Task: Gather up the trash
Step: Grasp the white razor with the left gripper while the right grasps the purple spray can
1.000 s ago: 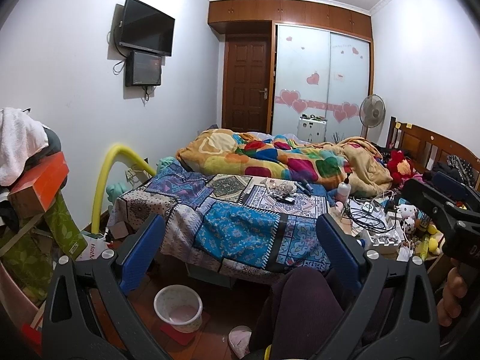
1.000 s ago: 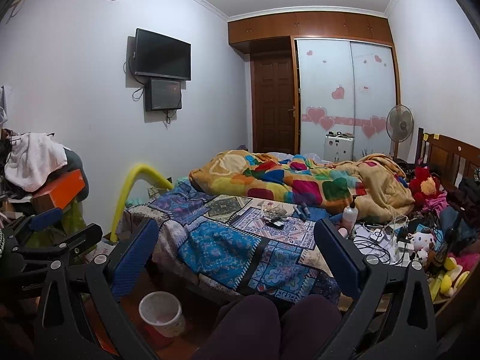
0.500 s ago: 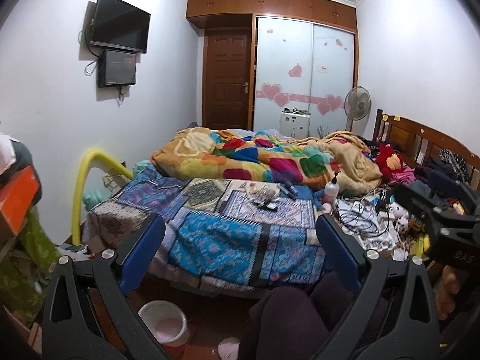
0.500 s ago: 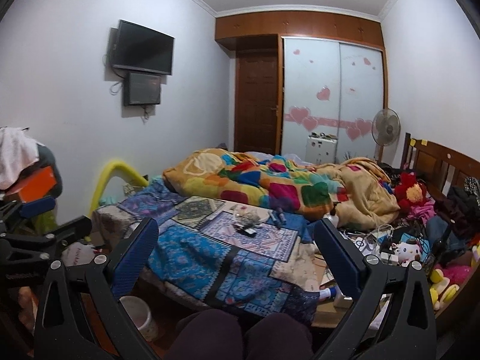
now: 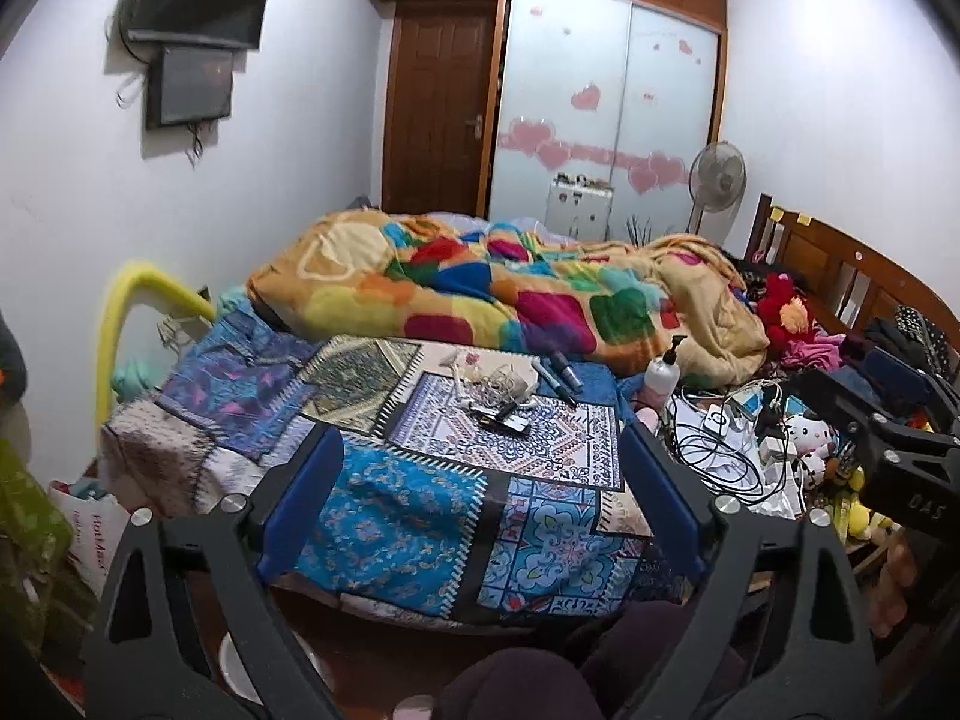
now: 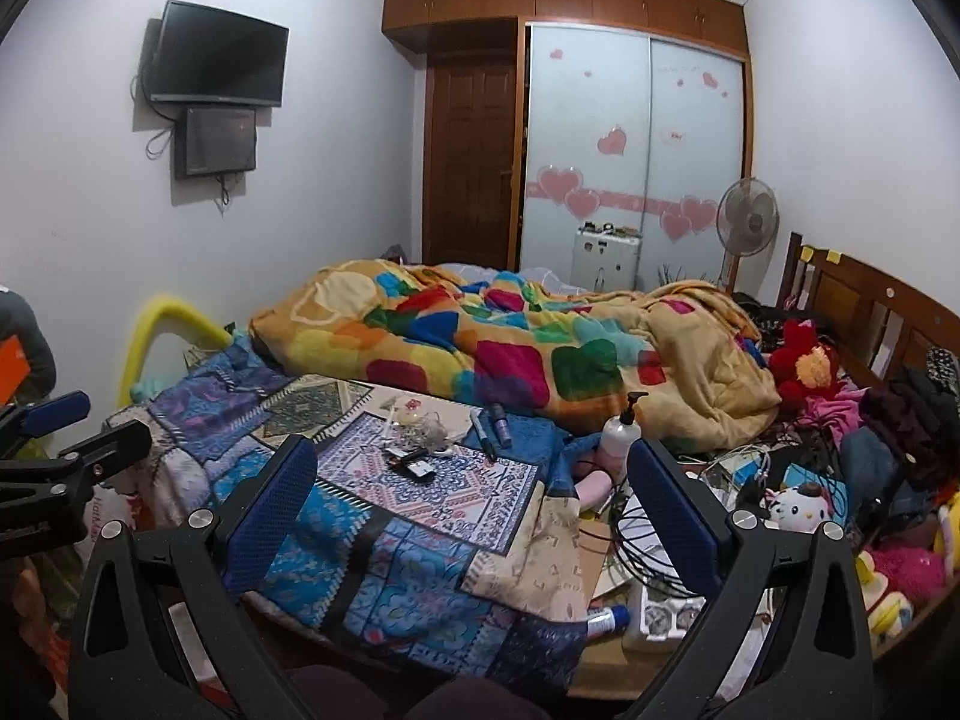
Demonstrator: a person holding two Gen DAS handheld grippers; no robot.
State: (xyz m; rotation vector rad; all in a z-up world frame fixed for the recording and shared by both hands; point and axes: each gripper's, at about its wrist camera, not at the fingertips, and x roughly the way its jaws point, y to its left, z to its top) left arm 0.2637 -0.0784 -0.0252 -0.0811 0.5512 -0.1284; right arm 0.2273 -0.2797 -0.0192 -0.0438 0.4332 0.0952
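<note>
Left wrist view: my left gripper (image 5: 480,498) and right gripper (image 6: 471,498) are both spread wide, holding nothing, above the patchwork blanket (image 5: 408,510); crumpled trash (image 5: 501,387) lies on its middle.

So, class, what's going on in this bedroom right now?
A person holds a hand-held gripper in each hand, both aimed at the bed. The left hand-held gripper and the right hand-held gripper are open and hold nothing. A small heap of crumpled litter lies on the patchwork blanket, beside some dark small items. No trash has been picked up yet; neither gripper touches the litter.
</note>
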